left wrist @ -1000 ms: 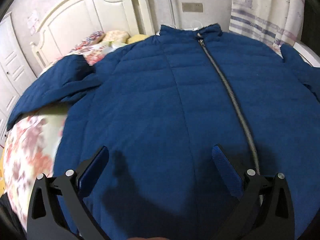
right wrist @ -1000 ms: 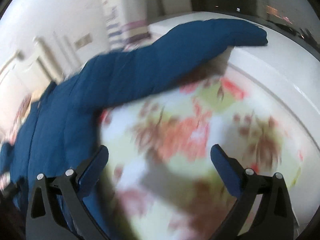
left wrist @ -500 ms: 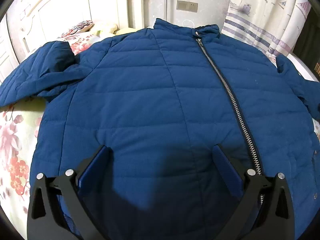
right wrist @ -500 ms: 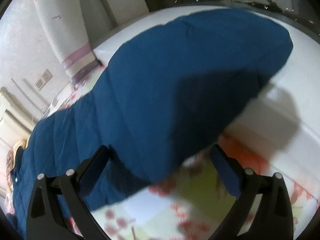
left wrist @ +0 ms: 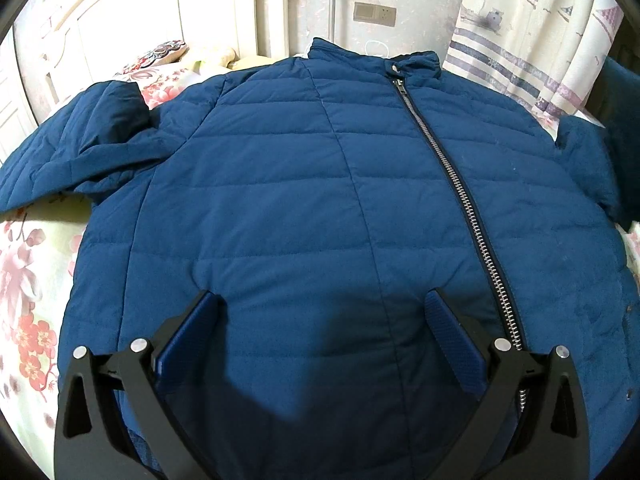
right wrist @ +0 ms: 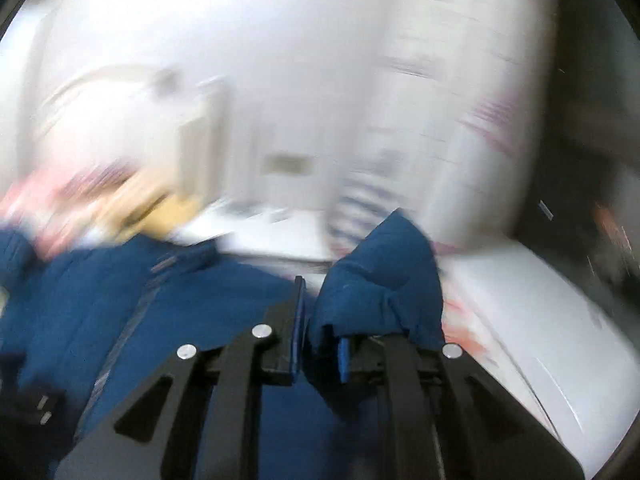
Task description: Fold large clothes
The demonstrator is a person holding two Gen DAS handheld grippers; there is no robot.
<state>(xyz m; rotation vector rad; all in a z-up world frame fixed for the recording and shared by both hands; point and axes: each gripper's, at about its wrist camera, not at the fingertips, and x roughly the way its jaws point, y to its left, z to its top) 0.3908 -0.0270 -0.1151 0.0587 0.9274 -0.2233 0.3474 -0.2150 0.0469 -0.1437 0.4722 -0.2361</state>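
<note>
Jacket [left wrist: 320, 200] lies zipped on bed [left wrist: 24, 280]; right gripper [right wrist: 320, 332] has just closed, fingers pinching sleeve cuff [right wrist: 384, 276]; left gripper [left wrist: 320, 320] wide open. Carry the cuff flat across the chest.

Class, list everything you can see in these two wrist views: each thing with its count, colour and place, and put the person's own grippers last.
Jacket: one, dark blue, quilted, zipped shut, spread front-up on the bed.
Sleeve: one, dark blue, lifted at the jacket's side, pinched in the right gripper.
Bedspread: one, pale with pink flowers, under the jacket.
Headboard: one, cream, behind the bed.
Pillow: one, patterned red, by the headboard.
Wall switch: one, grey, on the wall.
Curtain: one, cream with purple stripes, beside the bed.
Left gripper: black with blue pads, open above the jacket's hem.
Right gripper: black with blue pads, just closed on the sleeve.
</note>
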